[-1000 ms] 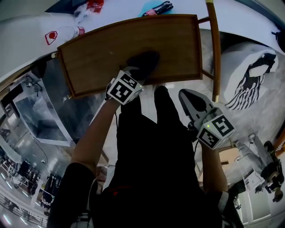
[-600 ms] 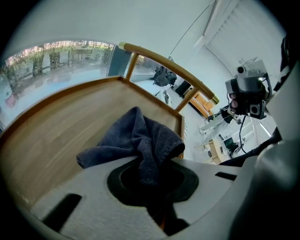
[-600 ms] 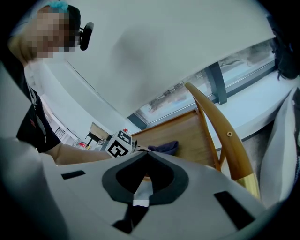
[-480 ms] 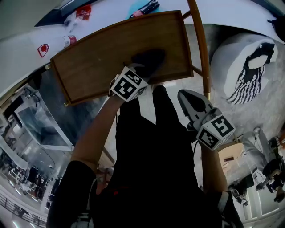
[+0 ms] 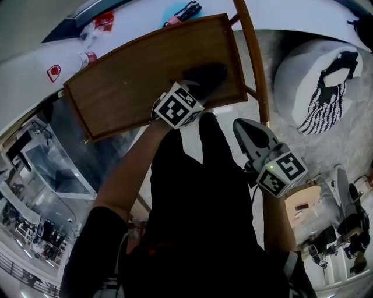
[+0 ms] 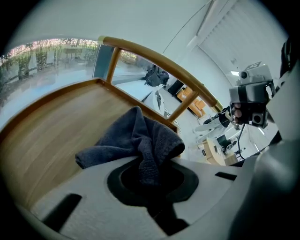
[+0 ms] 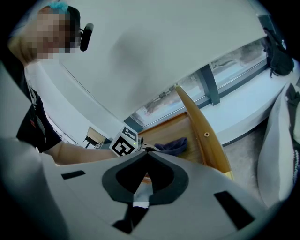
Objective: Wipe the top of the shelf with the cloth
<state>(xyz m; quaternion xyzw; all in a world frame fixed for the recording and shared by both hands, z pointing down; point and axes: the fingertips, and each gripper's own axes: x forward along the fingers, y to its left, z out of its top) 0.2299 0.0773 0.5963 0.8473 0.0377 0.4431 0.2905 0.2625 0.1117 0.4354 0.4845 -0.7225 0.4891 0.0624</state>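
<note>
The shelf's brown wooden top lies ahead of me in the head view. A dark grey cloth rests on it near the right end, by the front edge. My left gripper is shut on the cloth and presses it to the wood. In the left gripper view the cloth bunches out from between the jaws over the wood. My right gripper hangs back beside my body, off the shelf, shut with nothing in it. From the right gripper view the cloth shows beyond the closed jaws.
A curved wooden rail runs along the shelf's right end. Behind the shelf a white counter holds a red-labelled bottle and a blue item. A white bag with black print sits at the right. A glass panel stands at the left.
My left gripper has slid the cloth to the right along the shelf top, closer to the right end. The right gripper has stayed where it was.
</note>
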